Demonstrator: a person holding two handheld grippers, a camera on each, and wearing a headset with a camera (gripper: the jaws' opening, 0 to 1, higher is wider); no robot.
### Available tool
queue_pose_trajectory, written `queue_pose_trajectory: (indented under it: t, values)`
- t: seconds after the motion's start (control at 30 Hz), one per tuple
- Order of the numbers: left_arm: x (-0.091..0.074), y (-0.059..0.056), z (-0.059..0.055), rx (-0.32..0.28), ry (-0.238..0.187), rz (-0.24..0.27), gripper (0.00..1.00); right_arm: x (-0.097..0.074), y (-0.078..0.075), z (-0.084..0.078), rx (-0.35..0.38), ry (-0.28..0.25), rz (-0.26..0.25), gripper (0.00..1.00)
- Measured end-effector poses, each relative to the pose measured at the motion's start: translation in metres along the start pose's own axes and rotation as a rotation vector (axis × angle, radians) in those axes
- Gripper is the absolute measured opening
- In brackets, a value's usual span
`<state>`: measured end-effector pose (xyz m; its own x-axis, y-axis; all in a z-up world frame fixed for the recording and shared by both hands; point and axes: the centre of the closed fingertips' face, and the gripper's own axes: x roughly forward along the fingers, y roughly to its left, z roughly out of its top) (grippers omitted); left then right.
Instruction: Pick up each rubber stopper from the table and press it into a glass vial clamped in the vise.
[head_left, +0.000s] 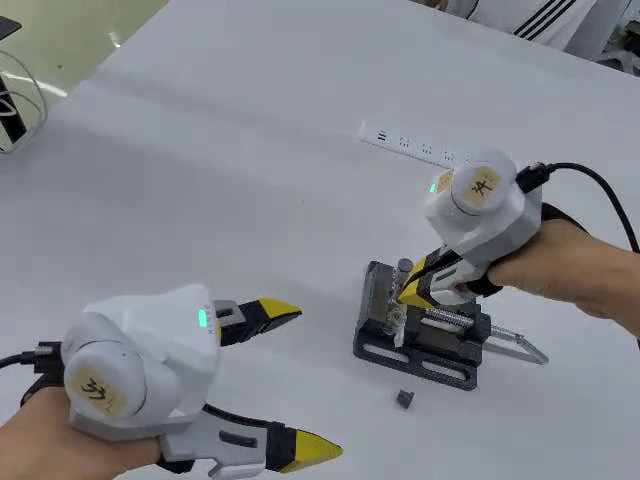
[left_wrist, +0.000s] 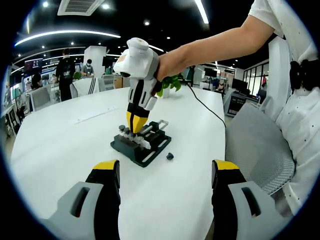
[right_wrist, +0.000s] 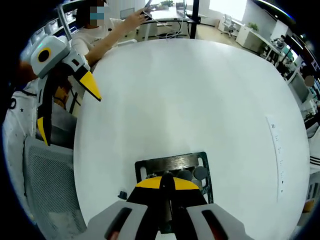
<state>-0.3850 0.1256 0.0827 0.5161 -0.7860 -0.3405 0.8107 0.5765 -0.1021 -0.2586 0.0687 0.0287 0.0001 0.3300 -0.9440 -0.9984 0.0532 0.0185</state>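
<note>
Right claw (head_left: 410, 293) at vise (head_left: 425, 365) — seemingly closed, left claw (head_left: 315, 380) spread wide

The left gripper (head_left: 310, 380) and right gripper (head_left: 412, 290) each have a rounded white plastic housing, dark grey jaws with yellow tips, a round tan hand-marked sticker (head_left: 480, 187), a green light (head_left: 203, 319) and a black cable (head_left: 590, 185). The person wears a white dotted short-sleeved shirt (left_wrist: 300, 115).

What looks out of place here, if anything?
Only one small thing: a dark rubber stopper lies loose on the table, just apart from the vise, not yet pressed in. Nothing looks spilled or broken.
</note>
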Motion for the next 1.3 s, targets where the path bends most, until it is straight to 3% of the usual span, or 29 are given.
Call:
queue_pose_trajectory:
  t: [0.3, 0.77, 1.3]
  values:
    - [0.0, -0.001, -0.001, 0.006, 0.01, -0.006, 0.74, -0.007, -0.002, -0.004, 0.023, -0.056, -0.043, 0.0]
    - [0.0, -0.006, 0.0, 0.023, 0.032, -0.024, 0.74, -0.038, 0.01, -0.014, 0.083, -0.182, -0.099, 0.18]
    - [0.005, -0.012, -0.004, 0.073, 0.093, -0.068, 0.72, -0.069, 0.026, -0.05, 0.191, -0.324, -0.173, 0.35]
